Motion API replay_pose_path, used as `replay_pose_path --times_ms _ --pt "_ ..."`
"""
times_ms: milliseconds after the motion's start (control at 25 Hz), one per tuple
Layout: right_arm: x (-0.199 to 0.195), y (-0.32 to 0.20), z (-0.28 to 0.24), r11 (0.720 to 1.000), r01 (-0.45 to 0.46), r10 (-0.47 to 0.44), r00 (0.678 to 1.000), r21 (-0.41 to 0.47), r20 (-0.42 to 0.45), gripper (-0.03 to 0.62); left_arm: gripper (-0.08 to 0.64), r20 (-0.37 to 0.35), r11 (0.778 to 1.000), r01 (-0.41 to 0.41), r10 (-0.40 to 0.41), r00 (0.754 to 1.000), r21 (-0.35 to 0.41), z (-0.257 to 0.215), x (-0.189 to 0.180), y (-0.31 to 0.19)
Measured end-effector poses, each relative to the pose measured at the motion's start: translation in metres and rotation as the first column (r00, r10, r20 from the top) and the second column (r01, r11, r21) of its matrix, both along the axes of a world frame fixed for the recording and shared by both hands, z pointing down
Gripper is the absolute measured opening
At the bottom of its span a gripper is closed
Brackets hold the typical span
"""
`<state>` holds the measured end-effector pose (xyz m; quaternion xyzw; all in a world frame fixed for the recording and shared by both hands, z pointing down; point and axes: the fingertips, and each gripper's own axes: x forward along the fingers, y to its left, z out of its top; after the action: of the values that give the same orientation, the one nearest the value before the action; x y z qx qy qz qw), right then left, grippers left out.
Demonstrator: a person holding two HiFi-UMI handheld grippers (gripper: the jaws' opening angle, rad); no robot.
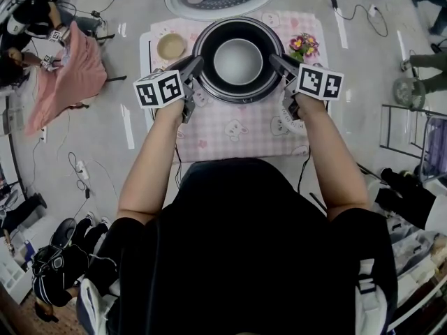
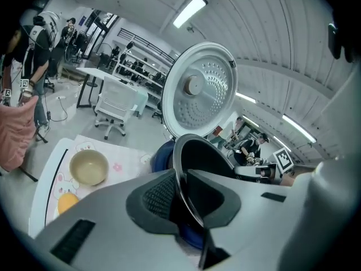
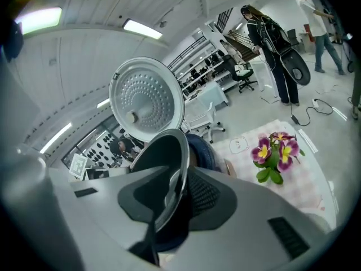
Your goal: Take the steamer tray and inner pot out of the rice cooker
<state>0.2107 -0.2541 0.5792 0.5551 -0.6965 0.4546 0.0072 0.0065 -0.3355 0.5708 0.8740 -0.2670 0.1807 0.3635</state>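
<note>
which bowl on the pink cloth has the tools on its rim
The big black pot in the rice cooker: the left tool and right tool each pinch its rim on opposite sides. The small beige bowl sits apart at the left, untouched.

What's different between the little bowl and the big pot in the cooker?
The bowl is small and beige; the pot is larger, dark with a pale bottom. The bowl stands free on the mat; the pot sits in the cooker, its rim pinched by the left gripper and right gripper. Both are round and open upward.

bowl (image 1: 171, 46) left of rice cooker (image 1: 237, 98) | flowers (image 1: 304, 45) right | inner pot (image 1: 237, 61) inside
</note>
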Motion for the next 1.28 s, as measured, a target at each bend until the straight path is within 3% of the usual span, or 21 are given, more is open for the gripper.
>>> replay_pose_path --times_ms 80,520,760,1280 --pt "0.003 0.001 -0.001 1.0 -0.006 0.006 1.0 0.006 0.0 0.069 0.072 -0.025 1.0 0.005 -0.005 1.0 -0.008 -0.004 0.0 -0.001" --pt "0.002 0.011 -0.042 0.997 0.015 -0.014 1.0 0.075 -0.006 0.064 0.063 -0.1 0.999 0.024 -0.021 0.995 0.028 -0.045 0.002 0.003" --pt "-0.003 0.016 -0.077 0.99 0.036 -0.034 0.999 0.138 -0.018 0.055 0.055 -0.142 0.993 0.06 -0.046 0.989 0.096 -0.085 -0.005 0.004" --pt "-0.015 0.058 -0.148 0.968 0.062 -0.052 0.998 0.243 -0.047 0.054 0.054 -0.22 0.982 0.059 -0.018 0.975 0.181 -0.158 -0.016 0.05"
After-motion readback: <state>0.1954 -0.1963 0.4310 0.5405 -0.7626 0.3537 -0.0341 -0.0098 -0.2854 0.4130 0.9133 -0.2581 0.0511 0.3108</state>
